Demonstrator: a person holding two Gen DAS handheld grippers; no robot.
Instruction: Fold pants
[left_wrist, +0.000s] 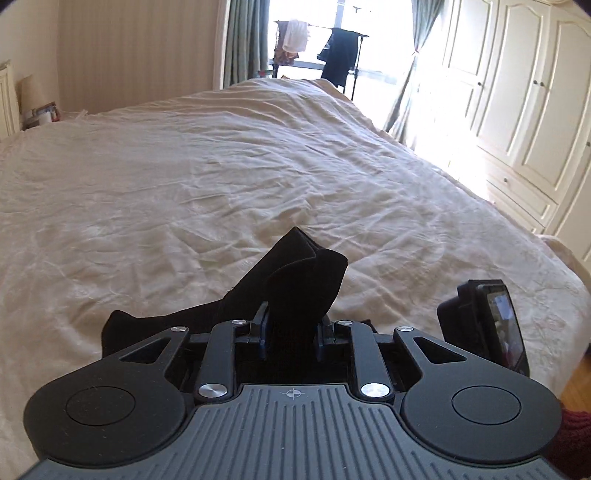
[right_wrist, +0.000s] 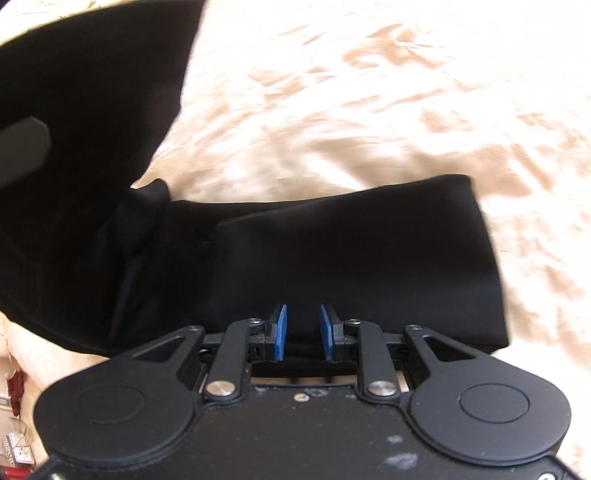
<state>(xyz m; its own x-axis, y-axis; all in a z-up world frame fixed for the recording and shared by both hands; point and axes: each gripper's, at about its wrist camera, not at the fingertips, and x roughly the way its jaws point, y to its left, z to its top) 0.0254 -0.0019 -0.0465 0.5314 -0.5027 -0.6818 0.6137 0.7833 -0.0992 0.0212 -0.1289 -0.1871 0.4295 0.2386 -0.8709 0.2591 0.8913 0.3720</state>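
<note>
The black pants (left_wrist: 295, 280) are bunched between the fingers of my left gripper (left_wrist: 291, 332), which is shut on the cloth and holds it above the cream bed sheet (left_wrist: 221, 166). In the right wrist view the pants (right_wrist: 332, 251) lie partly folded on the bed, with one part lifted up at the left. My right gripper (right_wrist: 303, 328) is open, its blue pads (right_wrist: 280, 332) just at the near edge of the folded cloth and holding nothing. The right gripper's body (left_wrist: 484, 325) shows at the lower right of the left wrist view.
The wide bed fills both views. A drying rack with hanging clothes (left_wrist: 332, 48) stands by the bright window beyond the bed. White wardrobes (left_wrist: 535, 92) line the right wall. A lamp and nightstand (left_wrist: 33, 103) are at the far left.
</note>
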